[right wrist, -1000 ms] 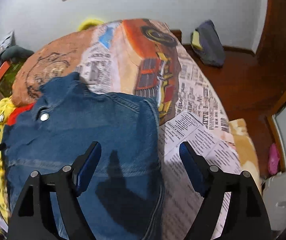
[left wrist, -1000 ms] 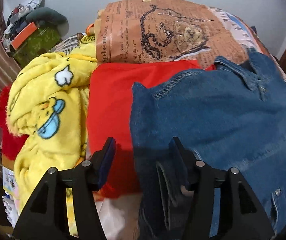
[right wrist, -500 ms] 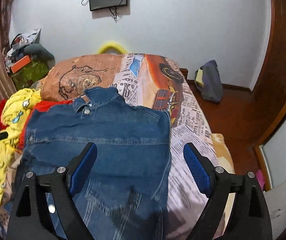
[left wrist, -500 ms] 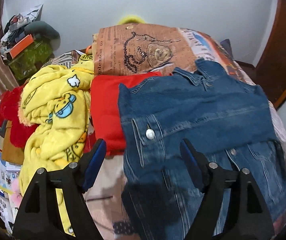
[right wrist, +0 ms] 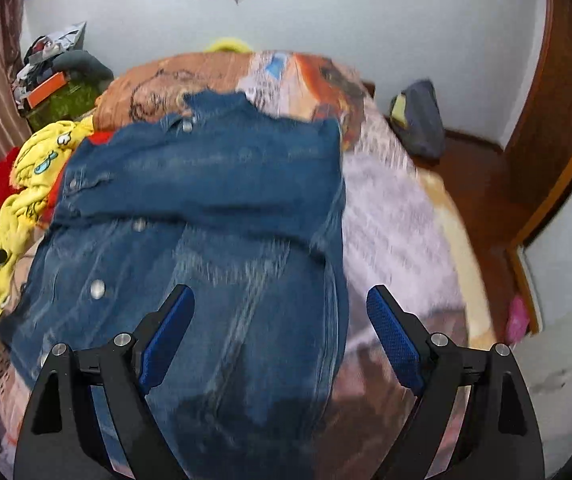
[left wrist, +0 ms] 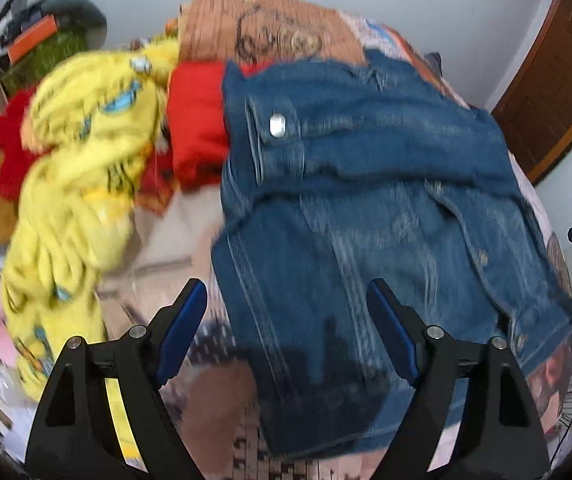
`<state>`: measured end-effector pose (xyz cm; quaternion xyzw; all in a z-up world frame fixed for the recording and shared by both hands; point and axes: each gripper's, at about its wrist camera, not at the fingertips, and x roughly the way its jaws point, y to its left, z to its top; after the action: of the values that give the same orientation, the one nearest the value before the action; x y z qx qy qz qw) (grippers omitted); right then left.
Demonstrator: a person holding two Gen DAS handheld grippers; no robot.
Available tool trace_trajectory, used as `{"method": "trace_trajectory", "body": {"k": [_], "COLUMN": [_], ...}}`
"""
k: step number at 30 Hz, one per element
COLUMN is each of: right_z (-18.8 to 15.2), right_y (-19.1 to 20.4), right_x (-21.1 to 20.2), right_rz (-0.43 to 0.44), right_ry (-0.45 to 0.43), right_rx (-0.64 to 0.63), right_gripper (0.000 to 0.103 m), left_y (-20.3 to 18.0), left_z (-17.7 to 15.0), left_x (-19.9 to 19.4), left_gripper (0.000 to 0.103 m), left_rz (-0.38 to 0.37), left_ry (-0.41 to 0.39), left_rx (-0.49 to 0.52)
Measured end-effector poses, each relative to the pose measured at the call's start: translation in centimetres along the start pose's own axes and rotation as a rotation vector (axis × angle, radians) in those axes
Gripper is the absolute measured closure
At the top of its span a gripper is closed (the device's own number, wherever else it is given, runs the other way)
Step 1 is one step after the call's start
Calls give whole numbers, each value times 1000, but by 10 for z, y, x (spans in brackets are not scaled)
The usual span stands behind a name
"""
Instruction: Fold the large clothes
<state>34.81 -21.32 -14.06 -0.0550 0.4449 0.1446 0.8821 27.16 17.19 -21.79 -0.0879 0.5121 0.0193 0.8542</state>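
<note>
Denim jacket (right wrist: 214, 216) folded flat, centre frame on printed bedspread (right wrist: 386, 208). Left gripper (left wrist: 286, 312) jaws opening, nothing between. Right gripper (right wrist: 280, 316) wide, empty. Green box (right wrist: 62, 100) upper left, clutter piled on top.

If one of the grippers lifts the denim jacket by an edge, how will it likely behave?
The denim jacket lies in flat layers with a soft fold across it, so it would probably drape rather than hold shape. The thick cloth and metal buttons suggest it is fairly heavy. Lifted by one edge, the folded layers would likely fall open.
</note>
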Motion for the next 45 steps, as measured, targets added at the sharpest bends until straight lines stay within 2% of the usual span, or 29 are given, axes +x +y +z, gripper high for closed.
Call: {"method": "trace_trajectory", "body": {"k": [7, 12, 15, 18, 20, 21, 24, 25, 26, 27, 28, 29, 31, 35, 42, 45], "right_z": [-38, -57, -62, -65, -64, -62, -58, -57, -55, -53, -52, -50, -46, -31, 19, 44], "right_y": [-27, -38, -37, -34, -31, -29, -24, -22, -20, -19, -20, -21, -26, -24, -16, -16], "right_x": [11, 13, 16, 20, 23, 26, 32, 34, 36, 37, 37, 38, 37, 21, -11, -16], "right_rz": [91, 111, 132, 151, 173, 188, 212, 221, 231, 233, 237, 247, 287, 322, 374, 352], "right_ry": [152, 211, 233, 236, 232, 232, 227, 224, 224, 224, 225, 230, 229, 166, 23, -44], "right_rx": [106, 171, 168, 164, 163, 165, 161, 163, 164, 166, 171, 181, 211, 200, 151, 143], "right_gripper": [17, 18, 24, 33, 44, 46, 57, 63, 68, 71, 79, 86, 87, 90, 91, 91], "left_y": [21, 34, 39, 36, 34, 34, 30, 29, 28, 26, 23, 19, 11, -6, -20, -15], "left_z": [-45, -60, -64, -67, -67, -66, -65, -64, -63, -61, -60, -54, -46, -22, 39, 70], "left_x": [38, 48, 53, 56, 54, 54, 53, 54, 53, 52, 50, 51, 45, 15, -46, -62], "left_gripper": [21, 21, 22, 24, 33, 34, 38, 46, 59, 67, 77, 82, 86, 88, 88, 88], "left_rz": [-105, -182, -242, -275, -322, -343, -343, -347, -341, -313, -281, -266, -240, -202, -250, -242], "left_ry": [171, 196, 209, 216, 225, 228, 223, 220, 213, 206, 196, 186, 154, 48, -165, -238], "left_rx": [-107, -207, -253, -257, -265, -275, -274, -274, -272, -269, -257, -250, -226, -162, -116, -98]}}
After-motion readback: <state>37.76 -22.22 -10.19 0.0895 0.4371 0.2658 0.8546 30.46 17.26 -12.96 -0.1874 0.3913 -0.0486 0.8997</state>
